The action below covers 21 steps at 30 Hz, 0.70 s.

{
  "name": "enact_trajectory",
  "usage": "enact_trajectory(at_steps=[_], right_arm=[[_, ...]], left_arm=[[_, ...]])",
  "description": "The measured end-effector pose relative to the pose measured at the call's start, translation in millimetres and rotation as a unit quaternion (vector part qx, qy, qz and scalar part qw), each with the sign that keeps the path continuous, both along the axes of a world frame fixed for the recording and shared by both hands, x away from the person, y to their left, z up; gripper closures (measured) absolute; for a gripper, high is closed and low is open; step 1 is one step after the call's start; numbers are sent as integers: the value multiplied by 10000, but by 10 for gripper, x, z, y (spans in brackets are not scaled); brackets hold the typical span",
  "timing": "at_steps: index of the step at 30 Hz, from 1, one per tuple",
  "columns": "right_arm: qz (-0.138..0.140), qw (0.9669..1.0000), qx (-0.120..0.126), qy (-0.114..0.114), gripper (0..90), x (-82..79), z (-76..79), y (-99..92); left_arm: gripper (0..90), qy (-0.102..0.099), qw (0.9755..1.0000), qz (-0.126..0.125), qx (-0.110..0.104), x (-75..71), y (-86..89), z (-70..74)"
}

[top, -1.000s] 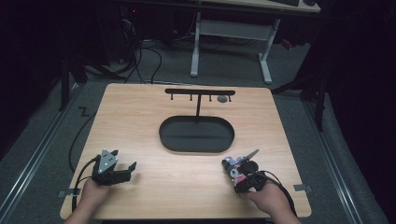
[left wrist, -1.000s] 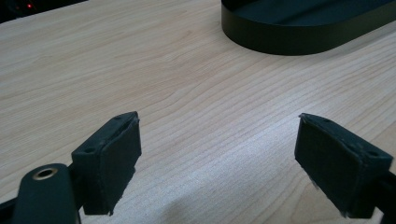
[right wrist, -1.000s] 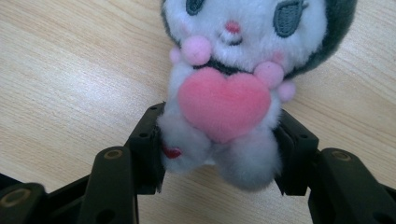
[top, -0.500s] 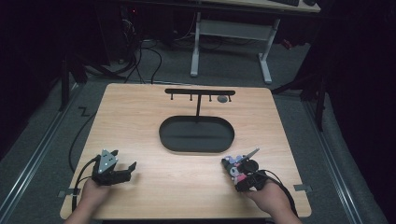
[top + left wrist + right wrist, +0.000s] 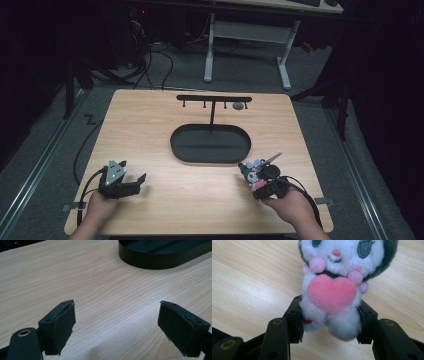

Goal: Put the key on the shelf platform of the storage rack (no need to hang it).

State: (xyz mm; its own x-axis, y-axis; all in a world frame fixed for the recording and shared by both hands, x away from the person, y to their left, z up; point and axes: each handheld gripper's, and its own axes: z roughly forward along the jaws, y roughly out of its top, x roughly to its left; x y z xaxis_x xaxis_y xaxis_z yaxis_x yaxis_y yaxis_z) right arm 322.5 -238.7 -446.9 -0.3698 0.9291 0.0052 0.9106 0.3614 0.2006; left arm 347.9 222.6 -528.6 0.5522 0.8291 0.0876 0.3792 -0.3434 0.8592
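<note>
A: Where is the plush toy (image 5: 332, 287)?

B: In the right gripper (image 5: 329, 322). Its fingers (image 5: 293, 320) are closed on the toy's lower body, one pad on each side, so the white legs bulge between them. The toy faces the camera in the right gripper view: white face, dark hood, pink heart on the chest, small pink hands.

A: And from above?

B: In the high view the right gripper (image 5: 261, 184) sits near the front right of the tabletop (image 5: 150, 125), held by the person's right hand (image 5: 287, 204). The plush toy (image 5: 252, 172) pokes out toward the middle of the tabletop, just short of the black oval tray (image 5: 210, 144). I cannot tell whether the toy touches the wood.

A: What about the other side?

B: The left gripper (image 5: 131, 184) lies near the front left, in the left hand (image 5: 99, 206), with its grey plate on top. Its fingers (image 5: 58, 325) are spread wide with nothing between them, only bare wood in the gap. A corner of the tray (image 5: 162, 255) shows ahead of them in the left gripper view.

A: Anything else on the tabletop?

B: A black T-shaped stand (image 5: 213, 100) rises from the tray's far side, with small pegs under its crossbar and a small grey thing (image 5: 238, 106) hanging near its right end. I cannot make out what it is.
</note>
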Motion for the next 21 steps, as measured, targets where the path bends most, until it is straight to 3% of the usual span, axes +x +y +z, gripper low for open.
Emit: enact_trajectory(at_steps=[21], right_arm=[[111, 9993, 126, -323, 505, 251, 196, 176]], left_arm=[[154, -1, 10000, -9, 14, -4, -6, -2]])
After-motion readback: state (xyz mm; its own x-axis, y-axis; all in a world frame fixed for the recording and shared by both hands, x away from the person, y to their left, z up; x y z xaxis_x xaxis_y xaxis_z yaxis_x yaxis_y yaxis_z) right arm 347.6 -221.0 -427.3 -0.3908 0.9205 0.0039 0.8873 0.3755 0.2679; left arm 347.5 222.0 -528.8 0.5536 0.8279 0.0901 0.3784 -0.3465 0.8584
